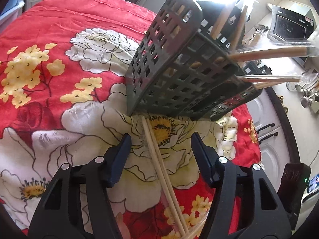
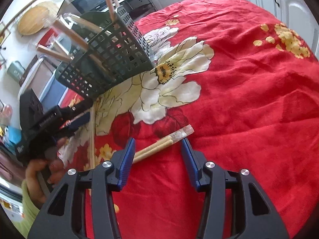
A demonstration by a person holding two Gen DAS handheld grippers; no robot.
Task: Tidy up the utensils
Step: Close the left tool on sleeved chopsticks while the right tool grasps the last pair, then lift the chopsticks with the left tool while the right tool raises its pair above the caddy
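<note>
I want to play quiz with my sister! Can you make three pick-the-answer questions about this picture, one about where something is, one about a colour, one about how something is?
1. Where are the loose chopsticks in the left view?
A. Between the left gripper fingers
B. Inside the basket
C. On the floor

2. What colour is the cloth?
A. Blue with stripes
B. Red with flowers
C. Plain green

3. How is the right gripper?
A. Shut on a spoon
B. Open around wrapped chopsticks
C. Holding the basket

Answers: A, they lie on the cloth between its fingers; B, red floral fabric; B, its pads stand apart.
</note>
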